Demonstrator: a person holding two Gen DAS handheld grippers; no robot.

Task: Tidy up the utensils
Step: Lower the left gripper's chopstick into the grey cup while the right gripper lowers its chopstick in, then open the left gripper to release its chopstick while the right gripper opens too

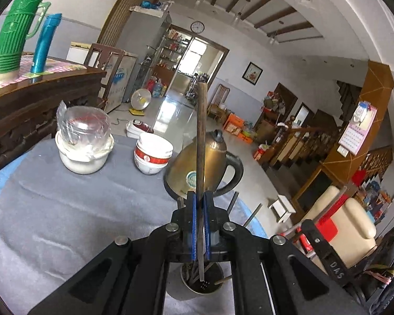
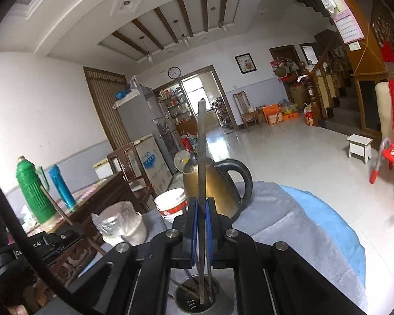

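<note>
Both grippers, left gripper (image 1: 200, 197) and right gripper (image 2: 201, 202), pinch a stiff, light chopstick (image 1: 201, 131) mid-shaft above the holder (image 1: 202, 286) at lower centre.

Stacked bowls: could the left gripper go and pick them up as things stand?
Probably not yet: the left gripper is shut on a chopstick. The cloth toward the stacked bowls looks free.

Two black grippers, one per hand. Left gripper (image 1: 200, 199): black plastic arms shaped like a V, blue pads w/ tiny bumps inside the fingers, round silver screws on top. Right gripper (image 2: 201, 204): same black arms, same blue pads, same silver screws, plus a thick black cable curving down the left edge of its view.
</note>
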